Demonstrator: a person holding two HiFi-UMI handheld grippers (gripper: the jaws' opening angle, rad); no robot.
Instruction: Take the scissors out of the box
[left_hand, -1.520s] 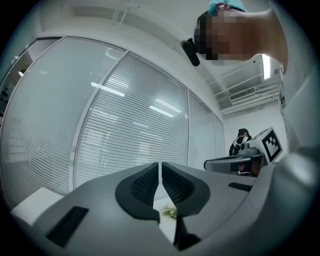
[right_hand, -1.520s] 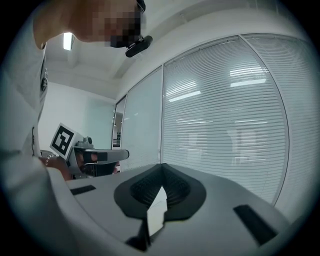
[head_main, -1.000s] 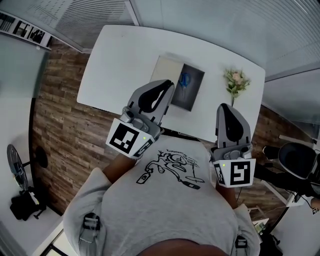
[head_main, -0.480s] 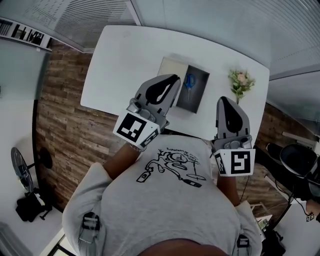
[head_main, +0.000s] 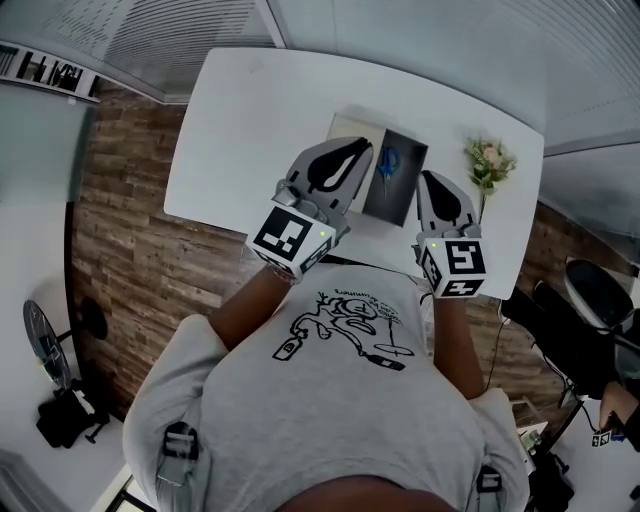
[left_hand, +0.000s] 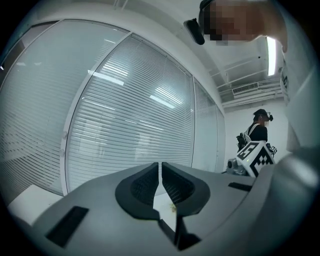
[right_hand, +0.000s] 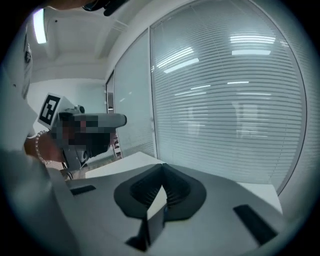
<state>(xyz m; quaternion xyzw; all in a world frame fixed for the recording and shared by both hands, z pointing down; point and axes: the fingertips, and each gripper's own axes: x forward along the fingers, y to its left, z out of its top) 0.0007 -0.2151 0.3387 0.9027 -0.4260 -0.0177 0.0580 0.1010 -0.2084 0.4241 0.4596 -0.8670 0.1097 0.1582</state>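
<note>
head view: scissors (head_main: 387, 163) in rectangular box (head_main: 404, 196); left hand-held gripper (head_main: 366, 150), right hand-held gripper (head_main: 428, 176) closed.

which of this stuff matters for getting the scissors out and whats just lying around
For the job:
- scissors, blue, lying in the box
- box, open
- left gripper and right gripper, both shut on nothing

Just lying about:
- flowers, on the table beside the box
</note>
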